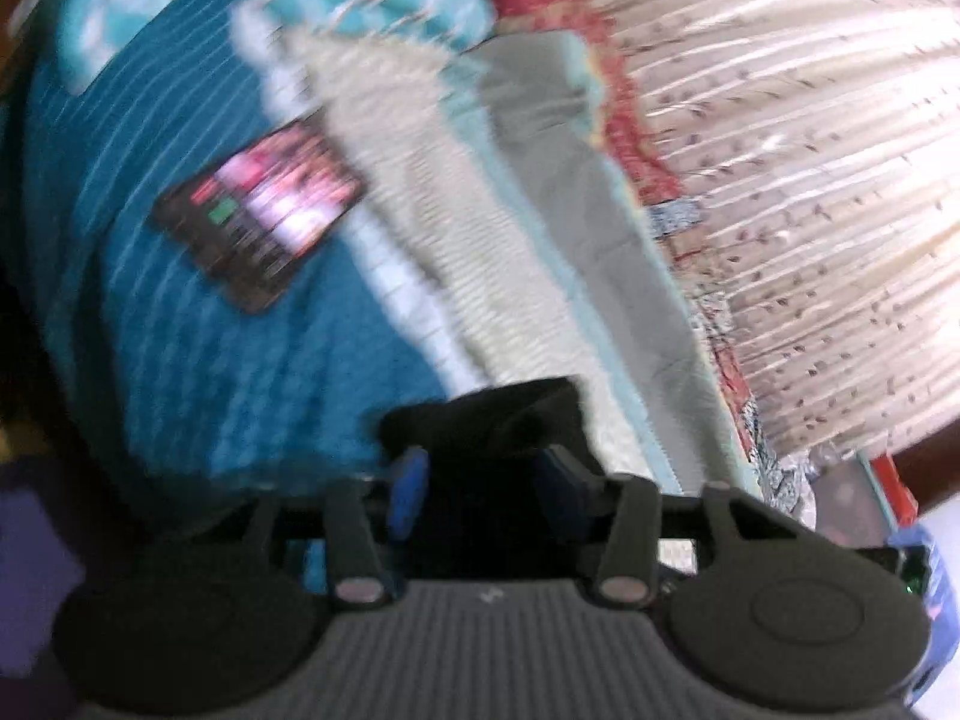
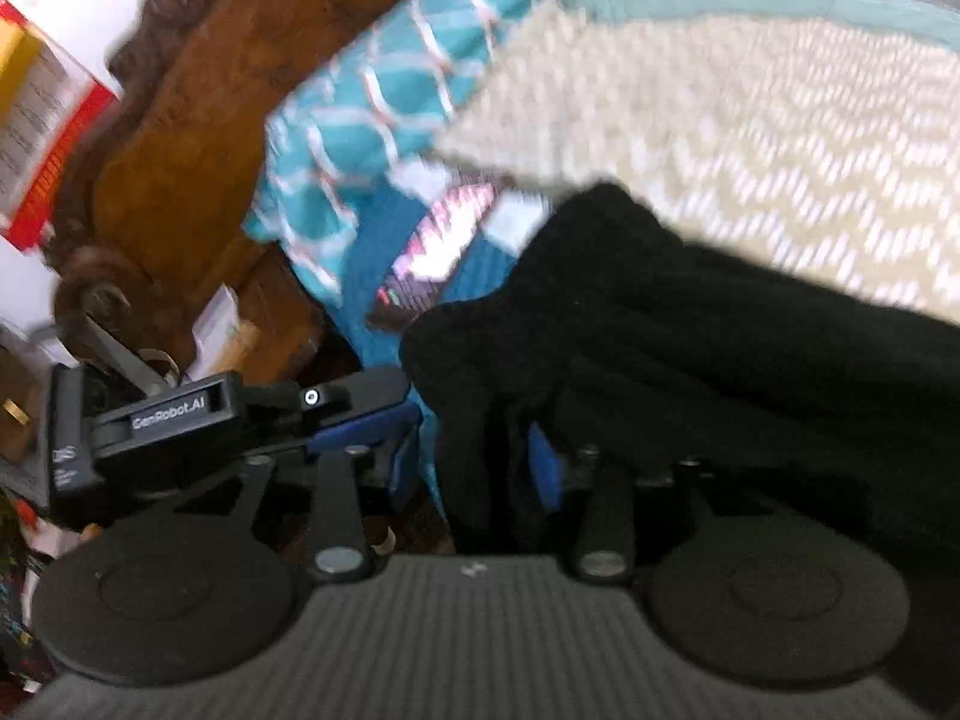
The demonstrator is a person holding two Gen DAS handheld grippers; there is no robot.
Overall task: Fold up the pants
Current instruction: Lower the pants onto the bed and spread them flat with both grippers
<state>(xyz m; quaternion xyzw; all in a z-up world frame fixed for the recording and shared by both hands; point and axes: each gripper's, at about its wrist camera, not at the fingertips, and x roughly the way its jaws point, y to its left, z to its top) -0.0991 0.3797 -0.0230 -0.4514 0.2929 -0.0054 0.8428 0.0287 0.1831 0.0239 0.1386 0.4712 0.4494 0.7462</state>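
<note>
The black pants point(image 2: 690, 330) hang bunched over a cream knitted blanket point(image 2: 750, 120) in the right wrist view. My right gripper point(image 2: 480, 456) is shut on the black pants, with the cloth pinched between its blue pads. My left gripper point(image 1: 483, 474) is shut on another part of the black pants point(image 1: 498, 414), held above the bed. The left gripper also shows in the right wrist view point(image 2: 360, 414), close to the left of the right one. Both views are blurred.
A lit phone point(image 1: 258, 210) lies on the teal bedspread point(image 1: 150, 360). A teal patterned pillow point(image 2: 408, 78) lies beside the brown wooden headboard point(image 2: 198, 120). A cream curtain point(image 1: 810, 180) hangs to the right. A grey-green sheet point(image 1: 570, 210) runs beside the blanket.
</note>
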